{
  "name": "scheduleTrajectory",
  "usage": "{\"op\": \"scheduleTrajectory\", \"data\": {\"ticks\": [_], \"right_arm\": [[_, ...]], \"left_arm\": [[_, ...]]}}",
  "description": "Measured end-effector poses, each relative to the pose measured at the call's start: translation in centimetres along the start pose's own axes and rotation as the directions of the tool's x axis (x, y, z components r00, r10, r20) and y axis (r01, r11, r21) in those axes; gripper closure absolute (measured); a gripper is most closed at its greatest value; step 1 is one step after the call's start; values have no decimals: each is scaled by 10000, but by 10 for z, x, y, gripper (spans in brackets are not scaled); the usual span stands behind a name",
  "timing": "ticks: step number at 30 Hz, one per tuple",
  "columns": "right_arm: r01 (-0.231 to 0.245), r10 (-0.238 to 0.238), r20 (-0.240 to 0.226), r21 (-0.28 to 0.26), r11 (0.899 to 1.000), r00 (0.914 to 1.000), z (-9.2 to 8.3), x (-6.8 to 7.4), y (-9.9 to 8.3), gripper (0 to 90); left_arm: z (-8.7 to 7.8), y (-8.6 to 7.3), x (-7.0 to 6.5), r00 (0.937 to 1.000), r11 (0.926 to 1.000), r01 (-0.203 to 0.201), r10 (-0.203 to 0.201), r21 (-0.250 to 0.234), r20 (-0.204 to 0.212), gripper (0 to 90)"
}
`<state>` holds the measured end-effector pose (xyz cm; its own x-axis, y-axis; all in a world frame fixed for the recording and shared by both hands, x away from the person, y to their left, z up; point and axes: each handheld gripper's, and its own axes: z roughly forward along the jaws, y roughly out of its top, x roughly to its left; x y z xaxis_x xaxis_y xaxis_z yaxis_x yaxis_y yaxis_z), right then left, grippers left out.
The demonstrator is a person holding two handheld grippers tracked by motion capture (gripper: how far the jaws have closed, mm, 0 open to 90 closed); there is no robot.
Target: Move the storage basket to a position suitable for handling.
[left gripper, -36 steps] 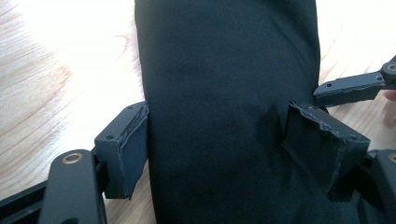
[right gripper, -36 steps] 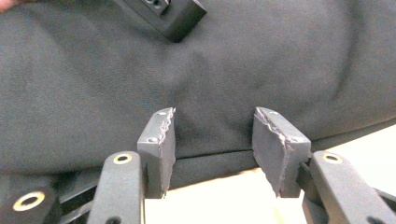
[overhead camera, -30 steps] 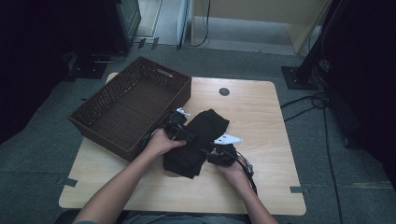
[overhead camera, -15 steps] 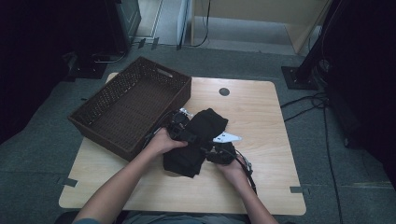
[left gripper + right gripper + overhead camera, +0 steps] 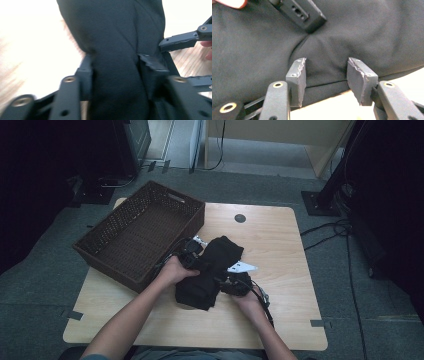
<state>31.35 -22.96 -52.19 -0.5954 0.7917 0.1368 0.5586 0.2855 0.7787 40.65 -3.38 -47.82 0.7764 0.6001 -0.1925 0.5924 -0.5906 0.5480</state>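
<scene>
Cloth [image 5: 210, 270], black and bunched, lies on the desk [image 5: 280, 240] just right of the basket [image 5: 140, 240], with both of your tools at it; your left hand-held gripper [image 5: 113, 67] has just been closing, and its pads now pinch a thick fold of the cloth between them; your right hand-held gripper [image 5: 325, 75] sits on the cloth's side away from the basket, jaws half spread about a ridge of fabric, pads seemingly pressing it; with two holds you look ready to lift or fold it toward the basket.
</scene>
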Motion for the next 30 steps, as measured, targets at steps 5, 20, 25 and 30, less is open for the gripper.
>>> {"op": "scheduleTrajectory", "data": {"ticks": [5, 20, 25, 30], "right_arm": [[-143, 142, -142, -73, 9999, 9998, 0, -1, 0, 470], [147, -146, -50, 105, 9998, 9999, -2, 2, -1, 402], [17, -15, -78, 279, 9996, 10000, -8, -3, -2, 385], [-115, 115, 29, 28, 9999, 9999, -17, -10, -4, 383]], "left_arm": [[-2, 1, -5, 9993, 9997, -244, 243, -48, -299, 639], [-8, 7, 2, 9979, 9988, -388, 404, 308, -514, 710], [-12, 9, -1, 9981, 9994, -211, 227, 284, -573, 718], [-17, 14, -8, 9967, 9990, -318, 340, 307, -739, 734]]}}
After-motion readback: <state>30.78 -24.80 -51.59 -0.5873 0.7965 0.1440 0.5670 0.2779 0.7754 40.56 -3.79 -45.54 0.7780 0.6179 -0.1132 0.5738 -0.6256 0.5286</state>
